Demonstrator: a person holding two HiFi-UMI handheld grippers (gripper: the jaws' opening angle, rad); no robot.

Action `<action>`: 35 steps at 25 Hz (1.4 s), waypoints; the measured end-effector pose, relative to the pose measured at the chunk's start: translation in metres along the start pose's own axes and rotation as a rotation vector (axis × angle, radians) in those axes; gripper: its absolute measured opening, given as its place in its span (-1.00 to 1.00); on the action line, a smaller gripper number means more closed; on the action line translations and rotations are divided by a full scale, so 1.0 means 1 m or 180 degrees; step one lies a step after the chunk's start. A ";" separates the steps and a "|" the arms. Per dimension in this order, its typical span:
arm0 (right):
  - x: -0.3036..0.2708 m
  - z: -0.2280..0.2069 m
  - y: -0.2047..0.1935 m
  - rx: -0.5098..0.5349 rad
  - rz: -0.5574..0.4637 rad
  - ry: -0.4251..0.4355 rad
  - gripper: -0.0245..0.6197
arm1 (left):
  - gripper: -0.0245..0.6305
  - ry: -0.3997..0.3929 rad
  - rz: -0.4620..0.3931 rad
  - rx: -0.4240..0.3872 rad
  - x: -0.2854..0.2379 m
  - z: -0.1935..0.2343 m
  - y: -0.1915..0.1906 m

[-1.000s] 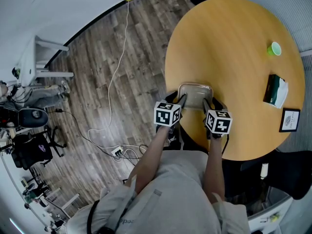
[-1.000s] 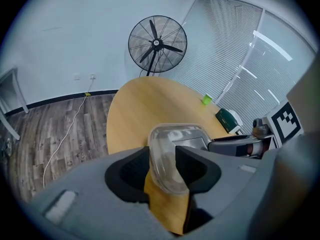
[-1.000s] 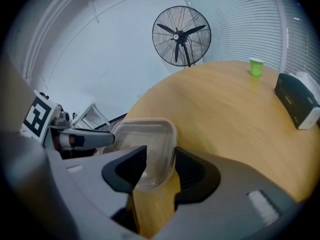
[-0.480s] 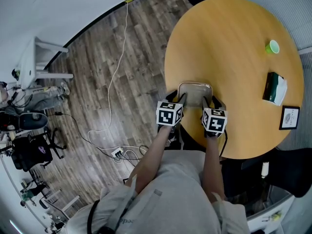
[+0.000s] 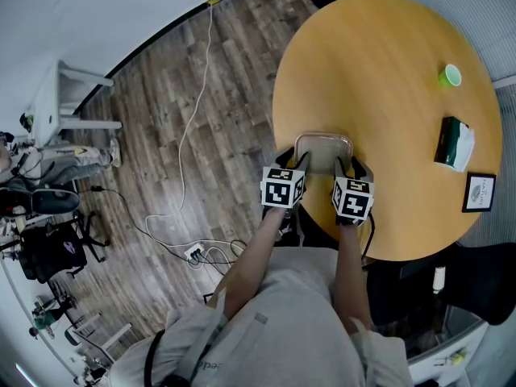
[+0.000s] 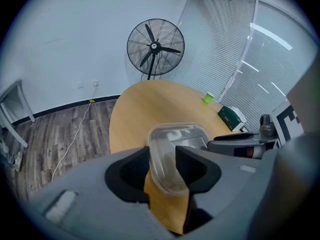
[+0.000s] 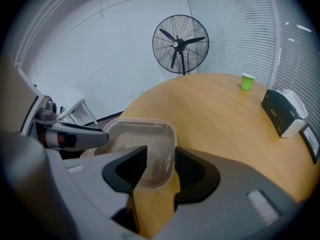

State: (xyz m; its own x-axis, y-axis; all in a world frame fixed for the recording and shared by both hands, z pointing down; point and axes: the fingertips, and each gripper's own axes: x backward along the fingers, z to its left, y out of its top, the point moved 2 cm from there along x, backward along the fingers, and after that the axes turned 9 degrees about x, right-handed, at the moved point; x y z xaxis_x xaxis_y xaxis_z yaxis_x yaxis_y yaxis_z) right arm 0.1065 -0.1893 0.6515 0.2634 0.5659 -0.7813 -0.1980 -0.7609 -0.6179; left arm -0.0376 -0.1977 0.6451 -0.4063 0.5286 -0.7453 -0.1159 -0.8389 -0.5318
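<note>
Pinching from both sides: the left gripper (image 5: 297, 163) has its jaws closed on the left wall of the clear plastic container (image 5: 322, 151), and the right gripper (image 5: 347, 166) has its jaws closed on the right wall. The gripper views agree, each showing a thin wall between the pads (left gripper (image 6: 167, 166), right gripper (image 7: 160, 171)).

The container is empty and lies at the 7 o'clock rim of the round table (image 5: 379, 63), right at the edge nearest the person. Whether its base touches the wood, cannot tell.

Risks, as judged:
- The walls look thin and flexible. Uneven squeeze could buckle a wall and let it pop out of one pair of jaws.
- If the two grippers drift apart or twist against each other, the container could warp or tear free.
- With so little table under it, a slip would likely send it off the edge to the floor.

From the container, the green cup (image 5: 452, 76) is at 2 o'clock, the tissue box (image 5: 454, 145) at 3 and the framed card (image 5: 479, 194) at 4, all well apart, so collision seems unlikely.
</note>
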 end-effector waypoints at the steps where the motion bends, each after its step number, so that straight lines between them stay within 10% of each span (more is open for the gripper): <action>1: 0.000 0.000 0.000 -0.0019 -0.0013 0.0003 -0.39 | -0.41 -0.0008 -0.0005 0.0008 0.000 0.000 0.000; 35: 0.032 0.010 0.016 -0.0108 -0.0337 0.0037 -0.27 | -0.41 -0.0195 -0.0162 -0.0062 0.025 -0.012 0.007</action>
State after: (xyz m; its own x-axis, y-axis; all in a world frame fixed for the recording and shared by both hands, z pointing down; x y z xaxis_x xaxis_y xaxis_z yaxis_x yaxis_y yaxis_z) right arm 0.1026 -0.1803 0.6159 0.2921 0.6401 -0.7106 -0.1363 -0.7075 -0.6934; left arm -0.0378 -0.1890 0.6179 -0.4552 0.5611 -0.6914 -0.1203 -0.8081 -0.5766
